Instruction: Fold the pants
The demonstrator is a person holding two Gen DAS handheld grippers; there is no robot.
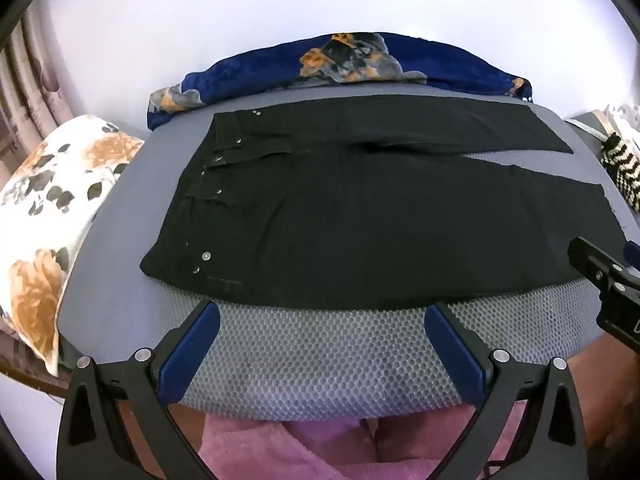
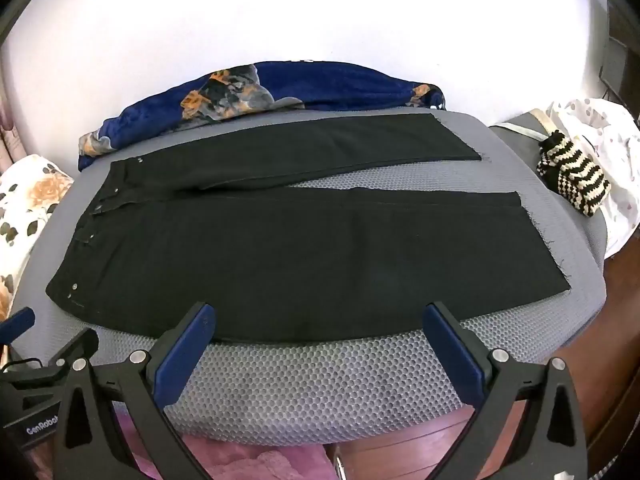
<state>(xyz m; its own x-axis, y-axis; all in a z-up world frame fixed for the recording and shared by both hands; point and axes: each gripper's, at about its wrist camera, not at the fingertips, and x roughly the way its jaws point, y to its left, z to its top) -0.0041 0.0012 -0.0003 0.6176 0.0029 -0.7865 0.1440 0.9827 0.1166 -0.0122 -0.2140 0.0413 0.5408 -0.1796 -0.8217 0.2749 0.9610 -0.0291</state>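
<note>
Black pants (image 2: 256, 256) lie flat on the grey mattress (image 2: 320, 392), waistband toward its left edge, legs running to the right edge and parted in a narrow V. Hems sit just short of the right edge.

Left claw (image 1: 320, 312): jaws wide open, nothing between them, hovering at the near edge by the seat of the pants. Right claw (image 2: 320, 312): jaws wide open, empty, at the near edge beside the near leg.

Blue floral blanket (image 2: 280, 88) along the far edge. Floral pillow (image 1: 48, 216) off the left edge. Striped knit item (image 2: 572, 180), possibly a hat, off the right corner.
</note>
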